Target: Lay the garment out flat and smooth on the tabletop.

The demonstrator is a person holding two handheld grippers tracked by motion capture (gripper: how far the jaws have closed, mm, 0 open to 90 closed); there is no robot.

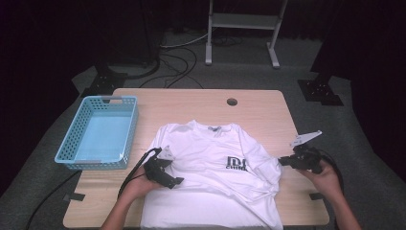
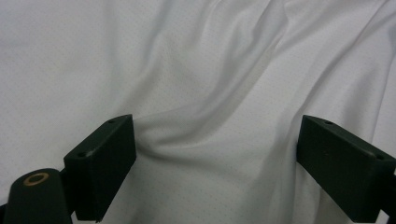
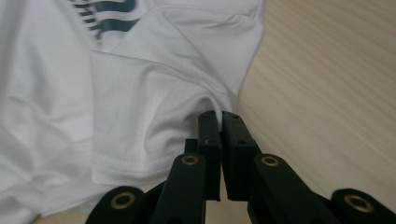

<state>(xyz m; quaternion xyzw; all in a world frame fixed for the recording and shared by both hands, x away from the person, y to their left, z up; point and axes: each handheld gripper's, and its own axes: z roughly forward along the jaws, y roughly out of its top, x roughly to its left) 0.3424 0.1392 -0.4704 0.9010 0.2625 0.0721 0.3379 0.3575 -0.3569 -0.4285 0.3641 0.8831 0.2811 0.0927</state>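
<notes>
On the wooden table [image 1: 191,103], seen from high up, your white shirt [image 1: 210,177] lies flat with its neck away from you. It covers the middle and the near part of the table. A dark logo [image 1: 236,163] sits on its chest. A blue basket [image 1: 98,132] stands on the left part of the table, just beside the shirt. Your left gripper [image 1: 176,180] rests on the left side of the shirt. Your right gripper [image 1: 283,161] is at the shirt's right sleeve, and your right hand [image 1: 327,178] holds it from behind.

Looking along your left gripper [image 2: 215,154], you see the two black jaws standing wide apart. White shirt cloth [image 2: 210,84] lies in soft folds under and between them. The jaws are not pinching it.

Looking along your right gripper [image 3: 220,122], you see the two jaws pressed close together. They are clamped on the edge of the sleeve [image 3: 154,121], and the cloth bunches up right at the tips. The sleeve's hem lies to the left of the jaws. Bare table [image 3: 327,84] shows to the right of the sleeve.
</notes>
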